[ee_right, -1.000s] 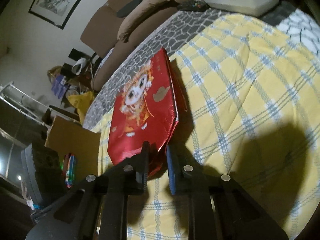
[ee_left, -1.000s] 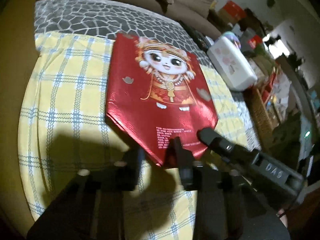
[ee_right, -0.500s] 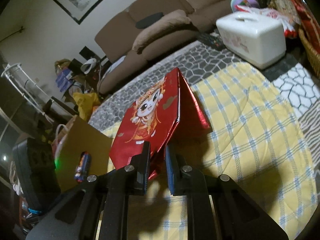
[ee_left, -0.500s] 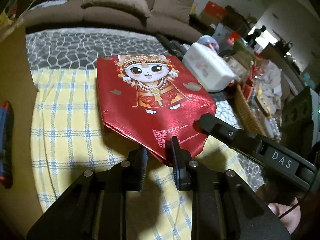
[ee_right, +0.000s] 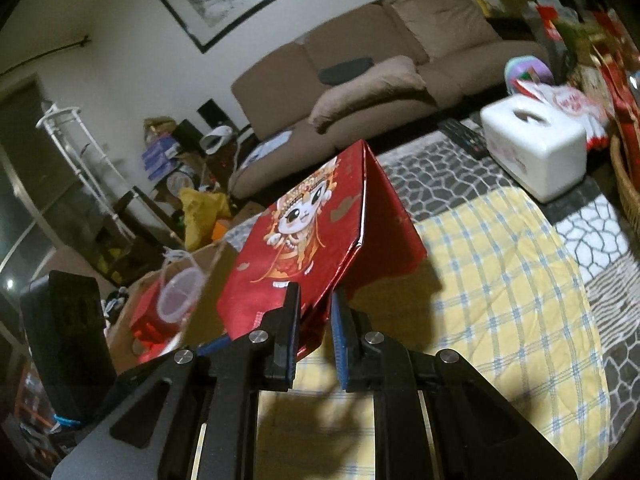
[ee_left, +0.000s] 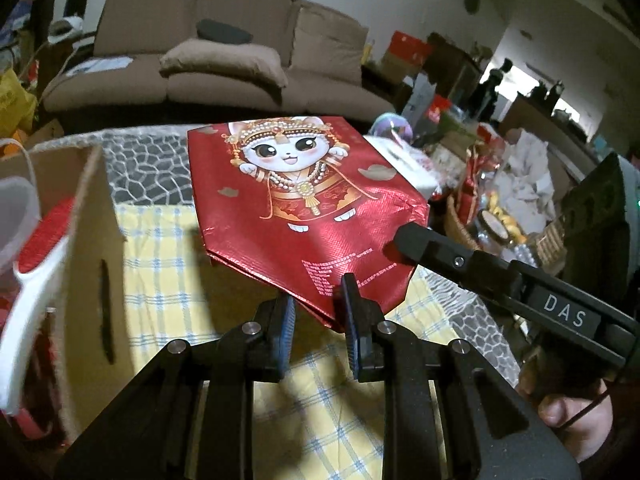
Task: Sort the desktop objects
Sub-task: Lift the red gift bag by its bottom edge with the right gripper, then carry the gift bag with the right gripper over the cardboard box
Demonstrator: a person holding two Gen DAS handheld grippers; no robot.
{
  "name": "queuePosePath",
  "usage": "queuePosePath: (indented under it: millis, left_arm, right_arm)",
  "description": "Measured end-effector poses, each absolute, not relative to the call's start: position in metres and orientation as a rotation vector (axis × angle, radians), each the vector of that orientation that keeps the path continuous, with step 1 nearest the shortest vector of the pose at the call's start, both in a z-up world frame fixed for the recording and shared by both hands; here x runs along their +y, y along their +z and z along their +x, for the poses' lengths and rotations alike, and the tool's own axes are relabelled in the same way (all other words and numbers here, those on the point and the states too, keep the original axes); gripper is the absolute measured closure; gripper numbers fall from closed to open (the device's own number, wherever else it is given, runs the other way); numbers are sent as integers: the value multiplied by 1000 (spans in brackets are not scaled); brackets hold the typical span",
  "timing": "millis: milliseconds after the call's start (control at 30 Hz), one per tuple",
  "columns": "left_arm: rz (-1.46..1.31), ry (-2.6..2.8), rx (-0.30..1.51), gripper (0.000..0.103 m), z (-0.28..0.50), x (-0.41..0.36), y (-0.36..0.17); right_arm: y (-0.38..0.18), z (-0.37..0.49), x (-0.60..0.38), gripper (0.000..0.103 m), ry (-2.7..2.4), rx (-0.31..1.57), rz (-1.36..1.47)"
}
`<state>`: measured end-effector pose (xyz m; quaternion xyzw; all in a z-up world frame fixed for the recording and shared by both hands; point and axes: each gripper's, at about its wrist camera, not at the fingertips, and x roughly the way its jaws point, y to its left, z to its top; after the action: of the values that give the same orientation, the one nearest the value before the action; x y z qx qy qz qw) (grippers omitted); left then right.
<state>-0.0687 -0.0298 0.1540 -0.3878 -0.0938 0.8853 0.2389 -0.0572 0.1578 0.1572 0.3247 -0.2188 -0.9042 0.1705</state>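
A shiny red gift bag (ee_left: 308, 216) with a cartoon cat in gold dress is lifted above the yellow checked cloth (ee_left: 160, 264), tilted up at the far end. My left gripper (ee_left: 316, 312) is shut on its near edge. My right gripper (ee_right: 314, 316) is shut on the same bag (ee_right: 304, 240) at its lower corner; its black body also shows in the left wrist view (ee_left: 480, 268). The bag's side fold hangs open to the right in the right wrist view.
A brown cardboard box (ee_left: 84, 232) at the left holds a red-and-white brush and a plastic cup (ee_right: 180, 294). A white tissue box (ee_right: 536, 144) stands at the far right. A wicker basket (ee_left: 464, 220) of clutter lies at the right. A brown sofa (ee_left: 208, 64) is behind.
Both grippers have raised the red bag off the cloth and tipped it upward. The view now looks more level, and the cardboard box has come into sight at the left.
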Motion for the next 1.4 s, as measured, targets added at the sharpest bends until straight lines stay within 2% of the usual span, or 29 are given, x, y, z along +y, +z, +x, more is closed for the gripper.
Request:
queuePosePath:
  millis: [500, 867, 1067, 1200, 1400]
  left_arm:
    - [-917, 2532, -288, 83, -36, -105, 215]
    - [-891, 2574, -335, 83, -22, -170, 224]
    - [-772, 2570, -365, 83, -6, -188, 243]
    - [-677, 2577, -362, 83, 12, -200, 270]
    - [-700, 2579, -372, 83, 27, -225, 281]
  right_arm:
    - [210, -42, 94, 89, -2502, -555, 764]
    - [222, -39, 23, 89, -2402, -517, 707]
    - [244, -24, 4, 89, -2423, -448, 628]
    - [257, -15, 1, 89, -2391, -468, 574]
    - [251, -16, -10, 89, -2267, -564, 605]
